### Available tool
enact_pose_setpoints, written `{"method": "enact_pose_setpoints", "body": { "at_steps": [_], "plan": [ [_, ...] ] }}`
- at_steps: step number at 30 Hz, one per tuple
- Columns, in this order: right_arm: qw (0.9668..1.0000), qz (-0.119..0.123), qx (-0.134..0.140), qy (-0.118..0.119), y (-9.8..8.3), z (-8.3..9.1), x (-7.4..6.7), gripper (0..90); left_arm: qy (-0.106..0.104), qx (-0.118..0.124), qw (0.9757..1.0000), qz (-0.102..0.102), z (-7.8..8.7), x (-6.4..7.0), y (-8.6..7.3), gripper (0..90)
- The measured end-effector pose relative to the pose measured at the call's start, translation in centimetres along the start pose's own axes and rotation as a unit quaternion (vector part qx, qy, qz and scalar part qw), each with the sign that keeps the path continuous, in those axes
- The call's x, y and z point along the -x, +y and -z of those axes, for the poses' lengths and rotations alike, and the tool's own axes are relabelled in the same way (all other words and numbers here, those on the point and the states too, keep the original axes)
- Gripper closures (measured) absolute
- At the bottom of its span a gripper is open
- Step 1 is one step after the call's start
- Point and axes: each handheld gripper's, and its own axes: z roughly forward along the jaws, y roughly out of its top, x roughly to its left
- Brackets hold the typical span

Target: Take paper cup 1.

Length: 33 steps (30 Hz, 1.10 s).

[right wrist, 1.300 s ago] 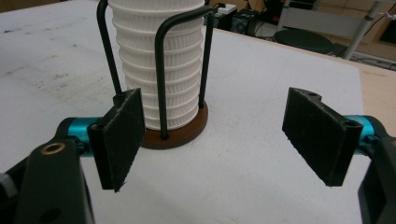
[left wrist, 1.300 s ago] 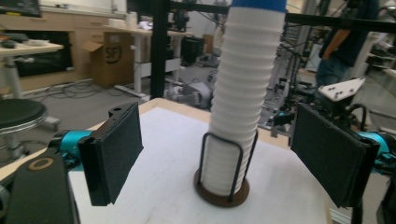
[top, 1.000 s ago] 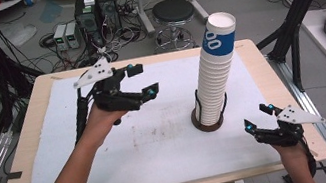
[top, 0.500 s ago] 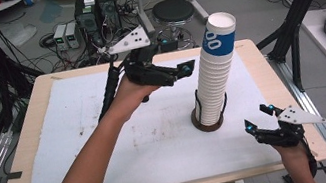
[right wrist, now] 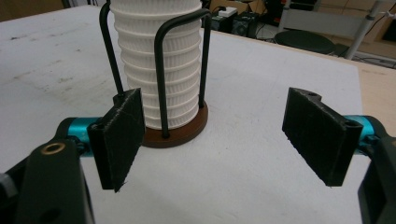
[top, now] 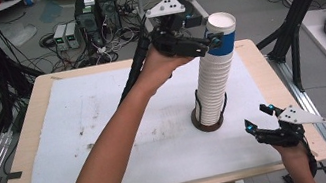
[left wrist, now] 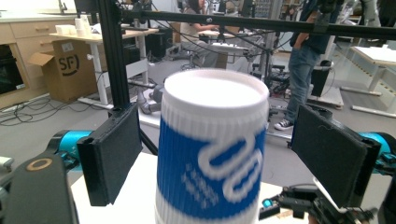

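A tall stack of white ribbed paper cups (top: pixel 214 87) stands in a brown round holder (top: pixel 210 124) with black wire hoops, right of the table's middle. The top cup (top: pixel 222 40) has a blue band with a white logo. My left gripper (top: pixel 209 42) is raised to that top cup (left wrist: pixel 212 149). The cup sits between the wide jaws with a gap on each side, and the jaws have just been opening. My right gripper (top: pixel 258 118) rests low at the front right, open and with nothing between its pads. It faces the holder's base (right wrist: pixel 180 133).
A white mat (top: pixel 107 132) covers the wooden table. My left forearm crosses it diagonally from the front edge. Black frame posts (top: pixel 293 38) stand off the table's right side. Computers and cables lie on the floor behind.
My left gripper has risen and swung right from the table's back left to the stack's top cup. The right gripper has stayed still.
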Motion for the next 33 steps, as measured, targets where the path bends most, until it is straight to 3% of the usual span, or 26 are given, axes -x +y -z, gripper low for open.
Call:
{"method": "enact_pose_setpoints", "body": {
  "at_steps": [4, 9, 15, 18, 25, 33],
  "plan": [
    [1.0, -0.001, 0.001, 0.001, 0.0, 0.1, 0.1, 21.6, 0.001, -0.015, 0.9999, -0.005, -1.6, 0.0, 0.6, 16.2],
    [1.0, -0.002, 0.002, 0.002, -0.1, 0.1, 0.2, 21.7, 0.005, -0.027, 0.9996, -0.001, -2.9, -0.1, 0.3, 16.8],
    [1.0, -0.003, 0.003, 0.002, -0.1, 0.2, 0.2, 21.7, -0.004, -0.018, 0.9998, 0.006, -3.1, -0.2, 0.3, 27.7],
    [1.0, -0.002, 0.003, 0.004, -0.1, 0.1, 0.1, 21.7, -0.003, -0.021, 0.9998, -0.004, -3.0, -0.2, 0.4, 28.5],
    [1.0, -0.001, 0.002, 0.005, 0.0, 0.0, 0.1, 21.7, -0.014, 0.014, 0.9998, 0.0, -1.9, -0.1, 2.2, 29.3],
    [1.0, 0.0, 0.002, 0.007, 0.0, 0.0, -0.1, 21.7, -0.013, 0.049, 0.9987, 0.004, -0.7, 0.1, 3.9, 29.7]
  ]
}}
